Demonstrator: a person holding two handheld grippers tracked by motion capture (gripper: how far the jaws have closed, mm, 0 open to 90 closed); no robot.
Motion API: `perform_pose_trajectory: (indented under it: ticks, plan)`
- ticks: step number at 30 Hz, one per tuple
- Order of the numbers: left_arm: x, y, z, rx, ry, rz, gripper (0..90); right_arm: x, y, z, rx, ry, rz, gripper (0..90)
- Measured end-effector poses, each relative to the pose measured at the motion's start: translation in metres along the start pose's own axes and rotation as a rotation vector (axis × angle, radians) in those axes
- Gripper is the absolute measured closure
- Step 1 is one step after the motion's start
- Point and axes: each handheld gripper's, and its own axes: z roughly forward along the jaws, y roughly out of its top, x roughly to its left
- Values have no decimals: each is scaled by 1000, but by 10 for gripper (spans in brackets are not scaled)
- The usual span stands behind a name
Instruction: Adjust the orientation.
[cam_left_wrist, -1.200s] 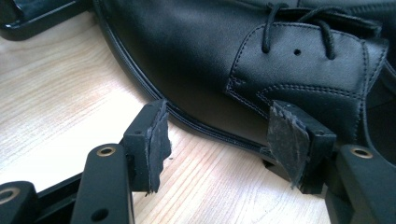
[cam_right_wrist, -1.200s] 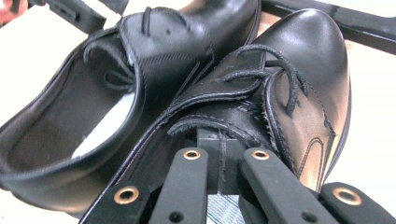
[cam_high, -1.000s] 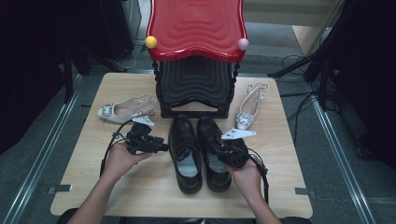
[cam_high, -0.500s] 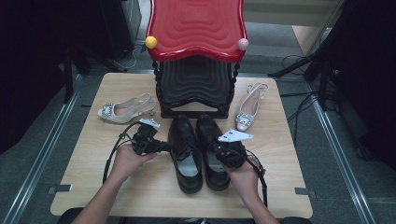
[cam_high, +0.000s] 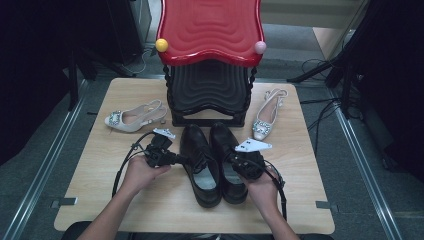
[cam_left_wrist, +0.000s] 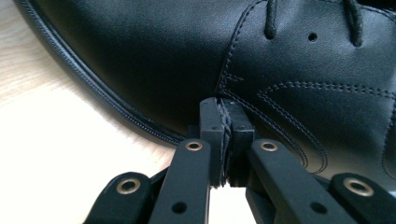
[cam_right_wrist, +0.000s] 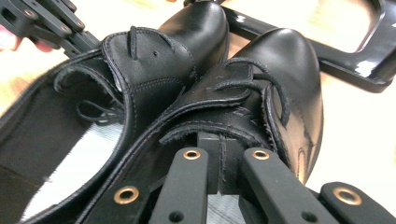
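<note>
A: From the high view, where do things stand?

B: The two black shoes sit side by side at the near middle of the table (cam_high: 95, 200), toes toward the black-and-red rack (cam_high: 210, 75). The left gripper (cam_high: 176, 159) is at the outer side of the left shoe (cam_high: 200, 162); the right gripper (cam_high: 239, 161) is at the opening of the right shoe (cam_high: 227, 160). Two pale heeled shoes lie apart, one far left (cam_high: 132, 116), one far right (cam_high: 267, 115).

A: And the left gripper view?

B: Its jaws are pressed together with nothing between them, tips right at the shoe's side leather (cam_left_wrist: 140, 56), just above the sole edge. They have just been closing. I'd reopen and take the collar edge, not the smooth flank, which gives nothing to pinch.

A: The right gripper view?

B: Its jaws are fully together over the rim of the right shoe's (cam_right_wrist: 261, 107) opening; the thin leather edge appears pinched between them. That looks a sound hold; lift slowly so the leather doesn't slip out.

A: Against a second ago?

B: The left hand has crept in toward its shoe. The right hand and both shoes have not moved.
</note>
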Motion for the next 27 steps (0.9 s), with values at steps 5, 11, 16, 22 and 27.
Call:
perform_pose_trajectory:
  ticks: [5,11,16,22,27]
  plan:
    - [-5,-3,2,0,-18,1,894,-11,1,-4,54,67,39,872]
    - [-12,-4,2,18,-27,24,869,-18,0,-8,109,94,59,814]
    - [-6,-4,-10,3,-19,31,795,-18,0,-12,137,112,67,760]
    - [-11,0,-22,-34,3,56,630,-19,4,-35,138,164,95,709]
    - [-11,0,-26,-39,29,70,537,-13,10,-46,136,191,90,685]
